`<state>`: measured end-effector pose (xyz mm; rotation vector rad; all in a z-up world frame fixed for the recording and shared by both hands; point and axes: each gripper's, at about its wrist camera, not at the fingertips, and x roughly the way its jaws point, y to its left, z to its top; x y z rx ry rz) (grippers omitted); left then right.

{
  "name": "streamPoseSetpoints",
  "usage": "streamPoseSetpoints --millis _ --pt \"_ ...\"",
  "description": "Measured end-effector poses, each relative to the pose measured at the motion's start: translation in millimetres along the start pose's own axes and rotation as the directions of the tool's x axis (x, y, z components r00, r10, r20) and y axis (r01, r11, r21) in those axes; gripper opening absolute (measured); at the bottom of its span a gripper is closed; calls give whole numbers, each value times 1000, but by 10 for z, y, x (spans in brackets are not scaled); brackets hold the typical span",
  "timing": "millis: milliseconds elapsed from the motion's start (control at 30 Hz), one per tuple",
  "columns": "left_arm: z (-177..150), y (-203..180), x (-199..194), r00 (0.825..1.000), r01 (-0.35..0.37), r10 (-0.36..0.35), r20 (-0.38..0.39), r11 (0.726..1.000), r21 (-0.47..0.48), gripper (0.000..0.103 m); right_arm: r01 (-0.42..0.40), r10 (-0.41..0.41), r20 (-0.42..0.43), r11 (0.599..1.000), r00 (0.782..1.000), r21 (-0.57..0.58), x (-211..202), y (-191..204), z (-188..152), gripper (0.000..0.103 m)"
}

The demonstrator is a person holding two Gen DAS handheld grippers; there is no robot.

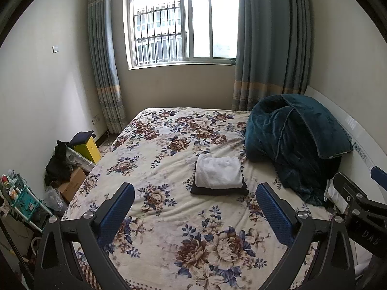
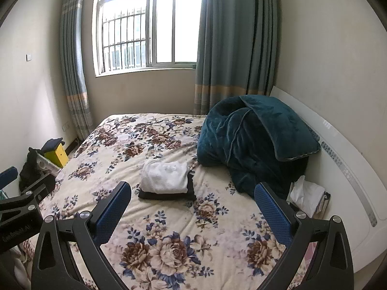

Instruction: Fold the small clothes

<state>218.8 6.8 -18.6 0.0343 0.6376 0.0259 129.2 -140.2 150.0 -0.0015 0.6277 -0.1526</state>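
Both tools are held above the near edge of the bed (image 1: pixel 169 149), side by side. The left gripper (image 1: pixel 194 207) has its blue-padded fingers spread wide with nothing between them; the right gripper (image 2: pixel 192 205) is spread and empty likewise. A folded white garment (image 1: pixel 219 172) lies on a folded black garment (image 1: pixel 217 191) (a neat two-piece stack) on the floral cover toward the bed's right side, just beside a heaped teal blanket (image 1: pixel 290 145) against the headboard edge.
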Motion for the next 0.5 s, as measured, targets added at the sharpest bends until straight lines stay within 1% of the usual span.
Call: streamPoseSetpoints --millis 500 --pt "-6 53 11 1000 -1 1 6 1000 6 103 1 -1 0 1000 1000 0 13 27 -6 103"
